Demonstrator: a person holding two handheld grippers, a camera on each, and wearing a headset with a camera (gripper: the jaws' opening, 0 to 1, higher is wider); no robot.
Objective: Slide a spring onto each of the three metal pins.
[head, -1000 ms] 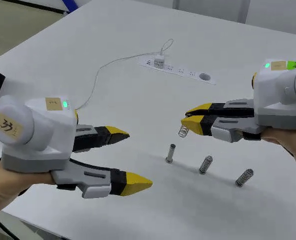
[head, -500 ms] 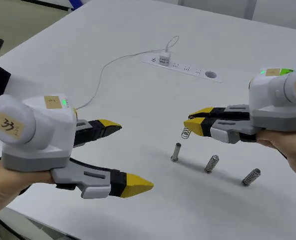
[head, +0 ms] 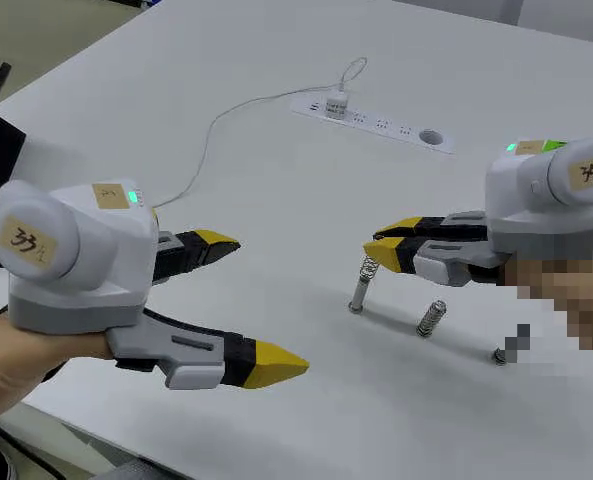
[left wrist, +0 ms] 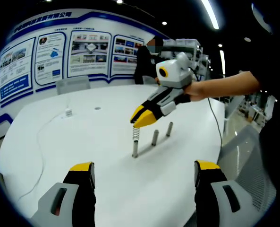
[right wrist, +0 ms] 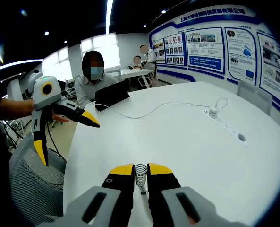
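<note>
We note right tongs (head: 376, 240) pinching a spring (head: 369, 268) directly over a pin (head: 359, 295); left tongs (head: 266, 302) spread wide above the bench (head: 276, 150).

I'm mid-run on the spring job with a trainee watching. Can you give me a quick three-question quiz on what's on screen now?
1. True or false: the left gripper is shut on a spring.
2. Pick one. The spring in the right gripper is: A) held over the top of a bare pin; B) pushed all the way down a pin; C) lying loose, held by nothing.
3. Short answer: what does the middle pin already carry?

Key: 1 false, its jaws are wide open and hold nothing; 2 A; 3 a spring.
</note>
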